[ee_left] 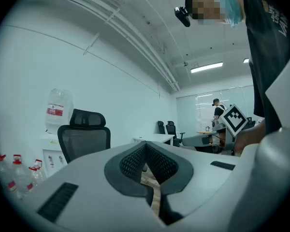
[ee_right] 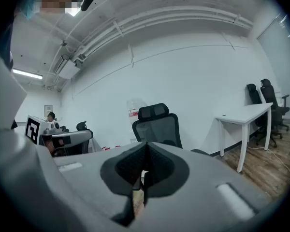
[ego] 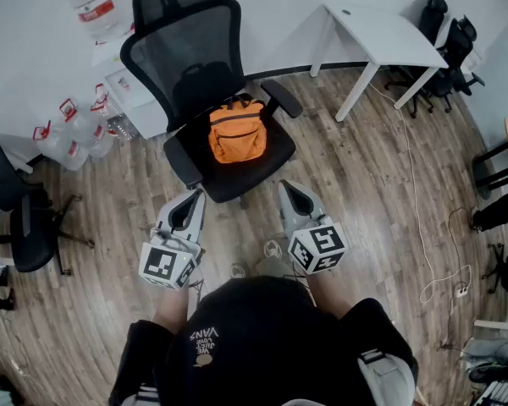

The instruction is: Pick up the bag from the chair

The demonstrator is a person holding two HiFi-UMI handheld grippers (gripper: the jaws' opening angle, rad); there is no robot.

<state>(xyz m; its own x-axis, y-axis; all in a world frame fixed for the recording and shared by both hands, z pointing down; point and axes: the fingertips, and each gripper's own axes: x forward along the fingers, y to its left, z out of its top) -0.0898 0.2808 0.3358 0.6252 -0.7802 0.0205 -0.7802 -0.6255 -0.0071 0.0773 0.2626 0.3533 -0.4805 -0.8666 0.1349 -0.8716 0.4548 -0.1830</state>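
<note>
An orange bag (ego: pixel 236 131) with dark straps sits upright on the seat of a black mesh office chair (ego: pixel 193 53) in the head view. My left gripper (ego: pixel 192 198) hovers just short of the seat's front left corner, jaws shut and empty. My right gripper (ego: pixel 289 192) is level with it at the seat's front right, also shut with nothing held. Both point toward the chair and are apart from the bag. In the left gripper view the chair's back (ee_left: pixel 83 138) rises above the closed jaws; the right gripper view shows that chair (ee_right: pixel 157 124) too. The bag is hidden in both gripper views.
A white desk (ego: pixel 388 34) stands at the back right with black chairs (ego: pixel 444 41) beyond it. Another black chair (ego: pixel 21 218) is at the left. Water bottles (ego: pixel 72 134) and a large jug (ego: pixel 93 5) sit by the white cabinet (ego: pixel 131 100). A white cable (ego: pixel 411 184) runs across the wood floor.
</note>
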